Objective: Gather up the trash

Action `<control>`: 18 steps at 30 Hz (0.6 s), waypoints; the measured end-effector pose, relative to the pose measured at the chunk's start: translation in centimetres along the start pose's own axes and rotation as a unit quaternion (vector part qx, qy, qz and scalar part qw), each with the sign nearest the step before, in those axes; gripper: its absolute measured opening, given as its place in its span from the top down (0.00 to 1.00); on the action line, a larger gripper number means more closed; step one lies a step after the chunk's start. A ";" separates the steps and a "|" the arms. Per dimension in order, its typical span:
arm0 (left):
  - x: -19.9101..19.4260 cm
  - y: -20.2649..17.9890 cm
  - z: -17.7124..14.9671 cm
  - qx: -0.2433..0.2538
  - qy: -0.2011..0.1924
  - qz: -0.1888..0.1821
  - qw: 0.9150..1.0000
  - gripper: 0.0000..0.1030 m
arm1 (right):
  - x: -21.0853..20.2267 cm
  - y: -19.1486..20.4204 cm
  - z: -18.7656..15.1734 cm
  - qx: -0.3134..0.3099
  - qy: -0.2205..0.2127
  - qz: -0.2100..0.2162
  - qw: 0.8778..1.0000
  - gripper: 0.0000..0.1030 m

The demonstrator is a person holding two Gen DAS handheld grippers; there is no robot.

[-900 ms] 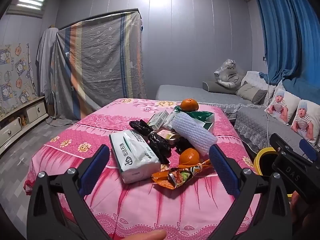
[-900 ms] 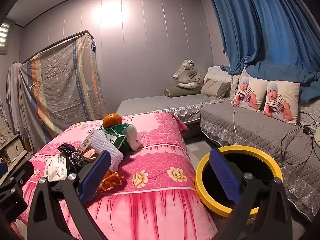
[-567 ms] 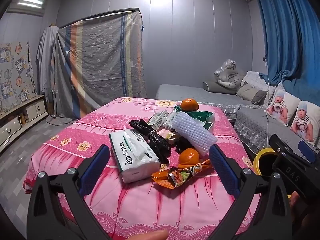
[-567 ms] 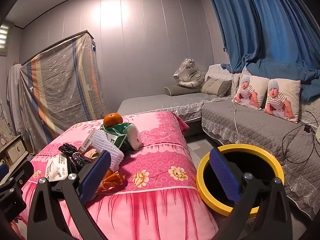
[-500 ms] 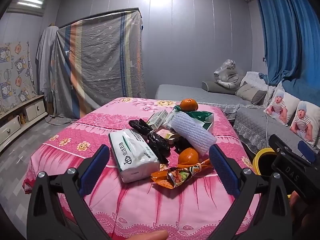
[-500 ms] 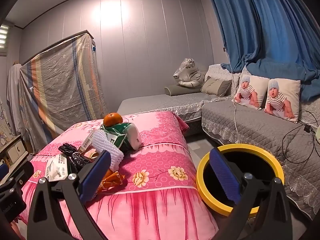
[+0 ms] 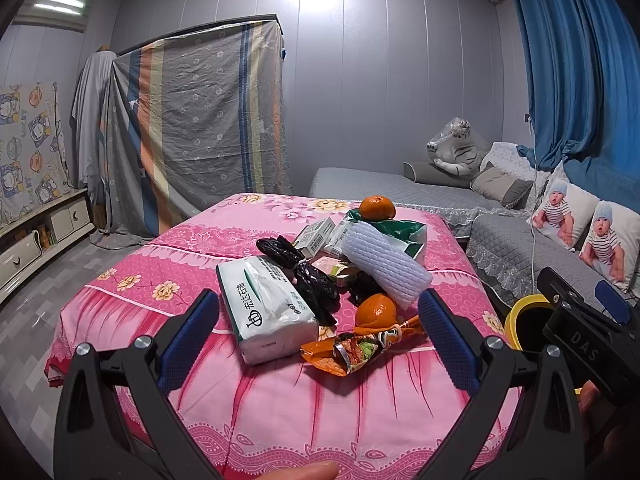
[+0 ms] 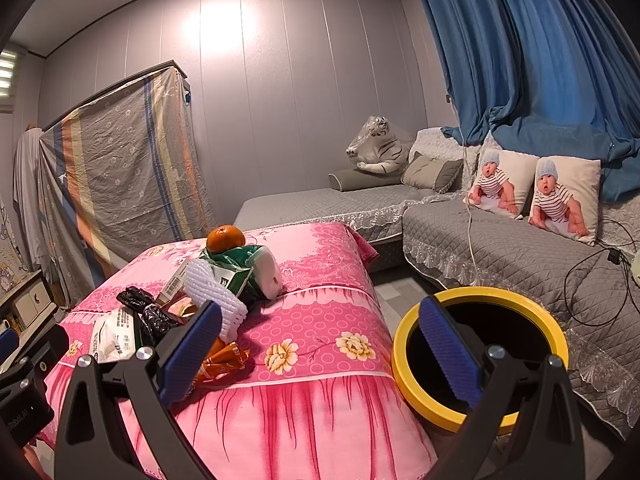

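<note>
A heap of items lies on the pink-clothed table (image 7: 280, 392): an orange snack wrapper (image 7: 356, 348), a black plastic bag (image 7: 308, 276), a white foam net sleeve (image 7: 386, 266), small cartons (image 7: 316, 234), a green-white pack (image 7: 404, 234), a tissue pack (image 7: 264, 308) and two tangerines (image 7: 376, 310) (image 7: 377, 207). My left gripper (image 7: 318, 334) is open and empty, held before the table's front edge. My right gripper (image 8: 320, 344) is open and empty at the table's right corner. The yellow-rimmed black bin (image 8: 480, 352) stands on the floor right of the table.
A grey quilted sofa (image 8: 500, 248) with baby-print cushions runs along the right, close behind the bin. A cable (image 8: 592, 280) lies on the sofa. A striped sheet covers furniture (image 7: 192, 128) at the back left. A low cabinet (image 7: 40, 228) stands at the far left.
Both grippers have hardly moved; the views have shifted only very slightly. Nothing was taken hold of.
</note>
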State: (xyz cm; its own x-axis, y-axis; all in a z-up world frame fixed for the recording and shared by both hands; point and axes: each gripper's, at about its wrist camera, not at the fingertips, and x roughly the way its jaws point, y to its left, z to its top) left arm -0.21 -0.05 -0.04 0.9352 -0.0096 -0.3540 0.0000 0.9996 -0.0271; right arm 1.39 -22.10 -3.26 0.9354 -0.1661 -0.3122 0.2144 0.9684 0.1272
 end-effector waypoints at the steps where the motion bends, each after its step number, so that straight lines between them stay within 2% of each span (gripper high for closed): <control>1: 0.1 0.1 0.0 -0.001 0.000 -0.001 1.000 0.08 | 0.0 -0.1 0.1 0.000 0.000 0.000 1.000 0.08; 18: 0.2 0.0 -0.1 0.000 0.001 -0.002 1.000 0.08 | 0.1 0.0 -0.1 0.002 0.003 -0.001 1.000 0.08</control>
State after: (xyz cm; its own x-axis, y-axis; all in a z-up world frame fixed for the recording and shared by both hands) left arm -0.11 -0.08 -0.24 0.9346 -0.0139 -0.3553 0.0042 0.9996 -0.0278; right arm 1.42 -22.15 -3.34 0.9332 -0.1658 -0.3189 0.2165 0.9676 0.1303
